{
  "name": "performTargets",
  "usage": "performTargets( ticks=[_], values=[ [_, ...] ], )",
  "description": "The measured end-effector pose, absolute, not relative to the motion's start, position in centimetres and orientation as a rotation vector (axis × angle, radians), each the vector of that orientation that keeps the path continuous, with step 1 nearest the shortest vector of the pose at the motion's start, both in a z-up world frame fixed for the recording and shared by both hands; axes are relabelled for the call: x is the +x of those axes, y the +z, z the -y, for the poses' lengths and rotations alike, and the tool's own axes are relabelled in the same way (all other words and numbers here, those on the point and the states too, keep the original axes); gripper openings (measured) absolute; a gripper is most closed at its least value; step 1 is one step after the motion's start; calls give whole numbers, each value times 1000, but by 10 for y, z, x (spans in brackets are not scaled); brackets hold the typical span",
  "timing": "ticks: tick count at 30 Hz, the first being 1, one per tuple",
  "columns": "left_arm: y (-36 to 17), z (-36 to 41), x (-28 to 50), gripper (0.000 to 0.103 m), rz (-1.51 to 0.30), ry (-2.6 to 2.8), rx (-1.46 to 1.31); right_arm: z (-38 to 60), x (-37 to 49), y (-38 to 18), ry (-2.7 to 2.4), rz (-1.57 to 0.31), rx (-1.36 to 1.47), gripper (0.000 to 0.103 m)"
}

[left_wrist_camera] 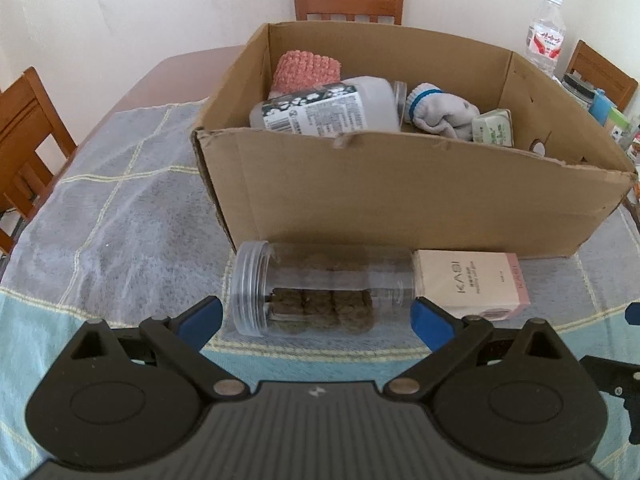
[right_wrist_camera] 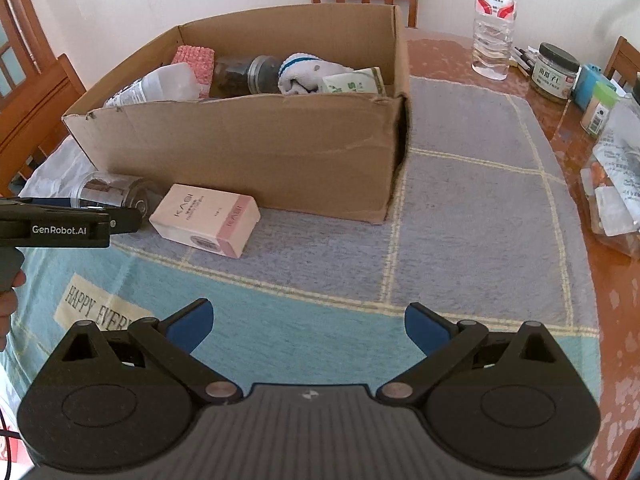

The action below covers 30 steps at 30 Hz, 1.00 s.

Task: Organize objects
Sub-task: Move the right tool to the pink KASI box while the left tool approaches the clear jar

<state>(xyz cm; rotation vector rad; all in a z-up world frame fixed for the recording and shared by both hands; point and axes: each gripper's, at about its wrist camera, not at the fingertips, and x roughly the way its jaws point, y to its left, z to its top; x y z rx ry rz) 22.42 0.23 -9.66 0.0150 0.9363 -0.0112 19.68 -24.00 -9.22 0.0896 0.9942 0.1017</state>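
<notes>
A clear lidless jar [left_wrist_camera: 320, 292] holding brown chunks lies on its side on the tablecloth, against the front wall of the cardboard box [left_wrist_camera: 400, 200]. My left gripper [left_wrist_camera: 316, 316] is open, its blue fingertips flanking the jar's two ends without squeezing it. A pink KASI carton [left_wrist_camera: 472, 284] lies just right of the jar. The right wrist view shows the same jar [right_wrist_camera: 112, 190], carton [right_wrist_camera: 206, 220] and left gripper [right_wrist_camera: 132, 214]. My right gripper [right_wrist_camera: 308, 322] hovers open over the blue cloth, nothing between its fingers.
The box [right_wrist_camera: 260, 160] holds a pink cloth [left_wrist_camera: 308, 70], a white bottle [left_wrist_camera: 328, 108], a sock [left_wrist_camera: 440, 114], a dark jar [right_wrist_camera: 244, 74] and a green packet [left_wrist_camera: 494, 126]. A water bottle [right_wrist_camera: 494, 20], a black-lidded jar [right_wrist_camera: 554, 70] and packets crowd the table's right edge [right_wrist_camera: 580, 140]. Wooden chairs surround it.
</notes>
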Motion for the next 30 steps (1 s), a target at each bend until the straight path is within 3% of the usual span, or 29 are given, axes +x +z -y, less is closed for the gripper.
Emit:
performTargets(
  ticks=[30],
  values=[
    [-102, -75, 237, 100, -951, -202, -43, 143, 258, -122, -16, -939, 46, 103]
  ],
)
